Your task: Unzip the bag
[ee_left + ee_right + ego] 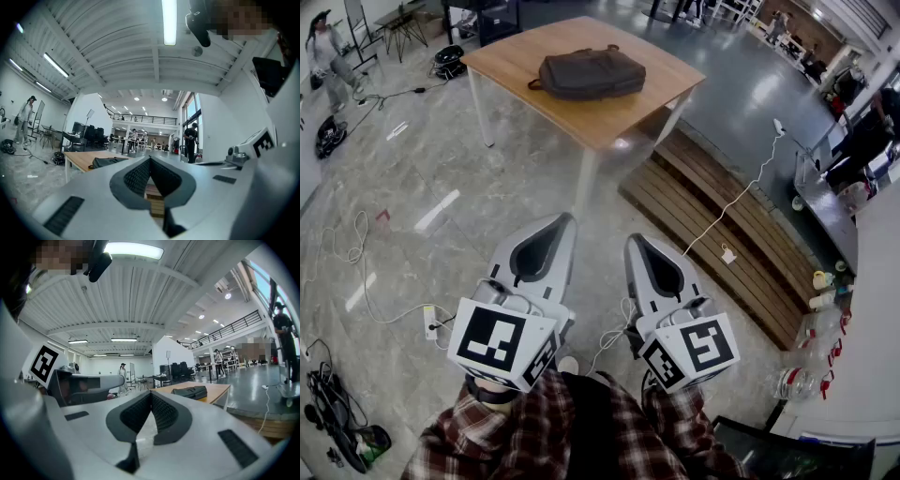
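In the head view I see the bag [589,73] lying on the wooden counter [619,114], well apart from my left claw [566,220] and right claw [634,240]. In the left gripper view, the jaws are clenched on nothing. The right gripper view shows the same.

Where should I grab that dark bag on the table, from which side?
Probably the strap loop at the bag's left end, coming from the table's near edge: the bag lies flat and that loop juts clear. The zip pull is too small to see.
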Motion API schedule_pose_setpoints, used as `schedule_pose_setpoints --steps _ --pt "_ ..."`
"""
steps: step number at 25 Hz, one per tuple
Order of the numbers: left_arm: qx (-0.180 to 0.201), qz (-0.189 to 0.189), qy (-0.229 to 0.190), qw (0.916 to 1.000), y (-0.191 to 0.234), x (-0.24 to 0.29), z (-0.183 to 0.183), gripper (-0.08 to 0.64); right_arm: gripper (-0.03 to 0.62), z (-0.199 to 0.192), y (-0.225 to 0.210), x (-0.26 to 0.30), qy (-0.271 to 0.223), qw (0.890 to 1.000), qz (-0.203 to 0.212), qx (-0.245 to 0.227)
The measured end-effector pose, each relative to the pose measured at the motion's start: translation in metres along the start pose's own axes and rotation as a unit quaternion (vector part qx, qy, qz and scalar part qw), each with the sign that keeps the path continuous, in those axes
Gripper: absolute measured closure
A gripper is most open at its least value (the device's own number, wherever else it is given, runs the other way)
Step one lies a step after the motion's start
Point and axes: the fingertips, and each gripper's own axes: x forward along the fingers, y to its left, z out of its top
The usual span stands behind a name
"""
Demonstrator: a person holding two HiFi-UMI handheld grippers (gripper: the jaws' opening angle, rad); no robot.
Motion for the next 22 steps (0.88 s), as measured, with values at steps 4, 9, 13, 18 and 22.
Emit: schedule_pose_setpoints --steps 4,9,13,18,22 --pt "0.011 -0.003 0.006 0.9999 0.029 0.044 -0.002 0.551 0.581 0.002 -0.027 0.048 -0.003 1.000 0.002 0.009" --pt "0.014 -0.015 0.000 0.9998 0.094 0.106 0.014 0.551 0.580 0.020 -0.046 0.136 -0.011 1.000 0.000 0.001" --pt "0.024 -0.030 0.005 0.9993 0.154 0.152 0.025 0.551 0.580 0.033 -0.062 0.212 -0.018 1.000 -0.013 0.001" --pt "0.034 -0.045 0.010 0.9983 0.210 0.196 0.031 0.551 0.580 0.038 -0.080 0.284 -0.023 0.999 -0.032 0.004" --pt "0.017 -0.042 0.033 0.9984 0.245 0.229 0.014 0.551 0.580 0.022 -0.098 0.324 0.006 0.999 -0.038 0.009"
